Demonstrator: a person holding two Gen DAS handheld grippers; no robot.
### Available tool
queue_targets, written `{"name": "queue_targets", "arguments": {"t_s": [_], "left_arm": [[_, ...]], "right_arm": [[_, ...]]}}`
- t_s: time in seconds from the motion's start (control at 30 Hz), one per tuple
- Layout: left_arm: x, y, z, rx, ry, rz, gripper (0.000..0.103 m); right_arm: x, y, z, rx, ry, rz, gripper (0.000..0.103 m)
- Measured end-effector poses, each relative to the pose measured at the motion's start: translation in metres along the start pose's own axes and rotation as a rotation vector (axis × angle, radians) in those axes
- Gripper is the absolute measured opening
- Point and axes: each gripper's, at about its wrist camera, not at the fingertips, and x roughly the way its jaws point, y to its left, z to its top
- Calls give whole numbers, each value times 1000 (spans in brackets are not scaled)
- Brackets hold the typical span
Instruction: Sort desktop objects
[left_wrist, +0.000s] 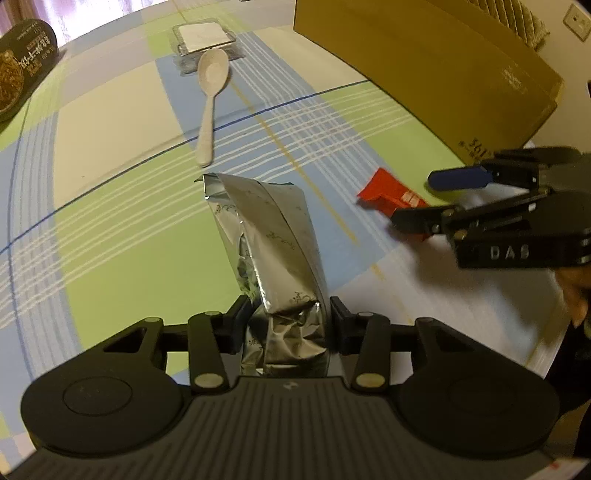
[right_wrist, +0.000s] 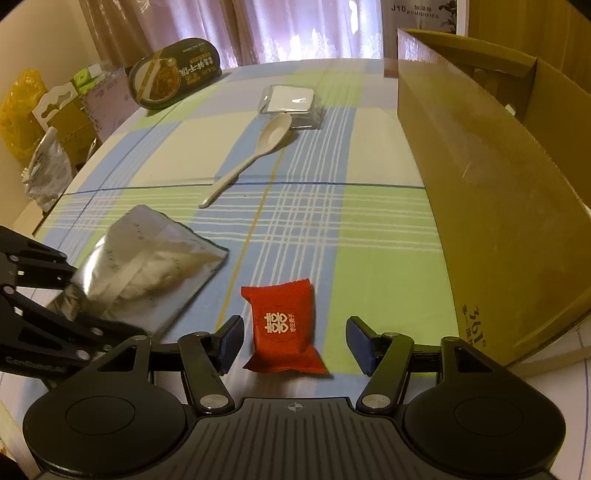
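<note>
My left gripper (left_wrist: 288, 321) is shut on a crumpled silver foil pouch (left_wrist: 266, 236), which sticks out forward over the checked tablecloth. From the right wrist, the same pouch (right_wrist: 147, 266) shows at the left with the left gripper (right_wrist: 92, 302) clamped on its near end. A red snack packet (right_wrist: 284, 328) lies flat on the cloth between the blue pads of my open right gripper (right_wrist: 295, 345), touching neither pad. In the left wrist view, the right gripper (left_wrist: 432, 197) hovers over the red packet (left_wrist: 388, 194).
A white spoon (right_wrist: 255, 155) lies mid-table, with a clear plastic box (right_wrist: 291, 101) just beyond its bowl. A dark oval food container (right_wrist: 173, 77) stands at the far left. A large open cardboard box (right_wrist: 498, 184) lines the right side. Bags crowd the floor beyond the left edge.
</note>
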Motion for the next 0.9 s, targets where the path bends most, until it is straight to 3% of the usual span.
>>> {"name": "queue_targets", "arguments": {"t_s": [0.43, 0.7, 0.9], "left_arm": [[-8, 20, -4, -26, -1, -4, 37], [6, 7, 1, 53, 51, 67, 45], [4, 7, -1, 63, 38, 69, 37]], "right_arm": [[7, 3, 2, 5, 16, 21, 59], [7, 0, -1, -1, 16, 16, 59], [10, 9, -1, -49, 13, 1, 59]]}}
